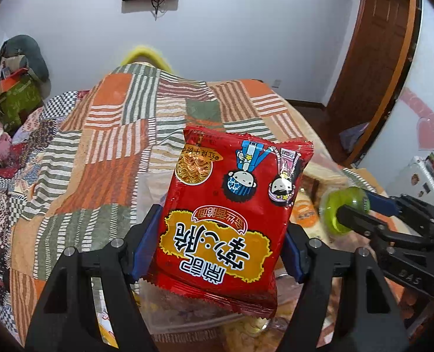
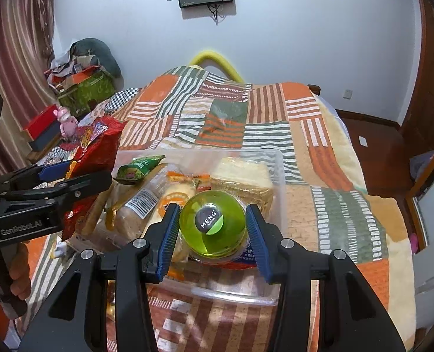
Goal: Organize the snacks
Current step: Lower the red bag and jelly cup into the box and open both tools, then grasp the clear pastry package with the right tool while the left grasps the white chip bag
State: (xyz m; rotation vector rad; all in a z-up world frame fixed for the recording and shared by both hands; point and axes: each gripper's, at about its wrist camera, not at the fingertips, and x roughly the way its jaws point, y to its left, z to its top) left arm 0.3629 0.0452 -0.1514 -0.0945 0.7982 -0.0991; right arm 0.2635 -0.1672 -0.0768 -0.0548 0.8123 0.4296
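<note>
My left gripper (image 1: pixel 217 246) is shut on a red noodle-snack packet (image 1: pixel 231 205) and holds it above the clear plastic bin (image 2: pixel 278 176) on the bed. The packet also shows at the left of the right wrist view (image 2: pixel 93 158). My right gripper (image 2: pixel 212 231) is shut on a green jelly cup (image 2: pixel 212 223) with a dark "MENG" label, just over the bin's near side. That cup shows in the left wrist view (image 1: pixel 344 208) at the right. The bin holds a green packet (image 2: pixel 137 167), a wrapped bread loaf (image 2: pixel 140 208), a sandwich pack (image 2: pixel 243 176) and other snacks.
The bin sits on a patchwork orange, green and white bedspread (image 2: pixel 225 117). A cluttered side area with red and green boxes (image 2: pixel 85 91) and a pink toy (image 2: pixel 67 123) lies left of the bed. A wooden door (image 1: pixel 378 44) and floor are at the right.
</note>
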